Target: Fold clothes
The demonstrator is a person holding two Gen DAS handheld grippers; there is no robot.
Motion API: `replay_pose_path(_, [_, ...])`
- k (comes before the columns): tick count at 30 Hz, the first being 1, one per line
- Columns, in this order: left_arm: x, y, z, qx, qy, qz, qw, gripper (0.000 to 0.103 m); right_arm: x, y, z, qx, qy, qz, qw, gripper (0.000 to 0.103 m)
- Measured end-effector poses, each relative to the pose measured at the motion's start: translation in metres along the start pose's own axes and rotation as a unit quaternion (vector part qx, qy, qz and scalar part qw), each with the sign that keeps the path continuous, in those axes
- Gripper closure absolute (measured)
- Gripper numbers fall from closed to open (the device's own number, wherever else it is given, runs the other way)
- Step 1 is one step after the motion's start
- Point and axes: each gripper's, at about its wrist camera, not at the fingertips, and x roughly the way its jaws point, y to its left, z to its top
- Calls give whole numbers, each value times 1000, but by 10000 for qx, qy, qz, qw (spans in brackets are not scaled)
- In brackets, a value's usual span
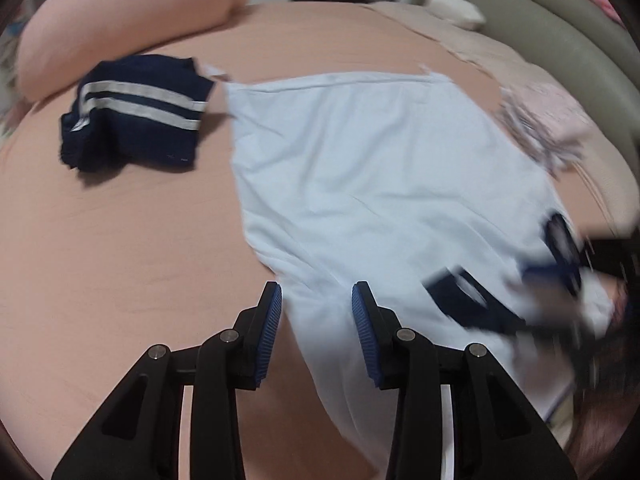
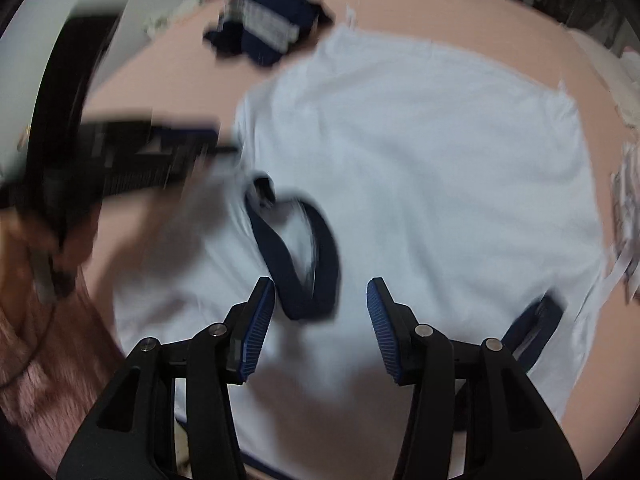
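Observation:
A light blue shirt [image 1: 380, 168] lies spread flat on the pink bed sheet [image 1: 100, 260]. My left gripper [image 1: 317, 300] hovers open over the shirt's near left edge, and its blue pads do not press the cloth. In the right wrist view the same shirt [image 2: 440, 152] fills the middle, with its navy collar [image 2: 304, 248] curled just ahead. My right gripper [image 2: 321, 296] stands open above the cloth beside that collar, holding nothing. A navy sleeve cuff [image 2: 536, 320] shows at the right fingers. The other gripper appears as a dark blur at the left.
A folded navy garment with white stripes [image 1: 136, 112] lies on the sheet left of the shirt. A pink pillow [image 1: 120, 20] sits behind it. Pale patterned clothes [image 1: 548, 120] lie at the right by a grey padded edge [image 1: 560, 32]. A fuzzy pink sleeve [image 2: 36, 340] shows lower left.

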Motion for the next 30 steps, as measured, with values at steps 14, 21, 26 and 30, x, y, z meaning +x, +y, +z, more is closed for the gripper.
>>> replay_pose_path(14, [9,-10,-17,248,514,-530,9970,65,64,19,51,-731,318,-13,9968,53])
replay_pose_path(21, [12,-2,-16,32,551,-692,9961,65,55,-11,57,328,-195,150,9992,54])
replay_pose_path(26, [12,-6,-17,66,568,-625,9964,64,34,-52,46,1117,-272,294,9929,50])
replay_pose_path(30, [8,7,-10,-404,397,-799,9952,64,15,-29,40,644,-188,250,9974,50])
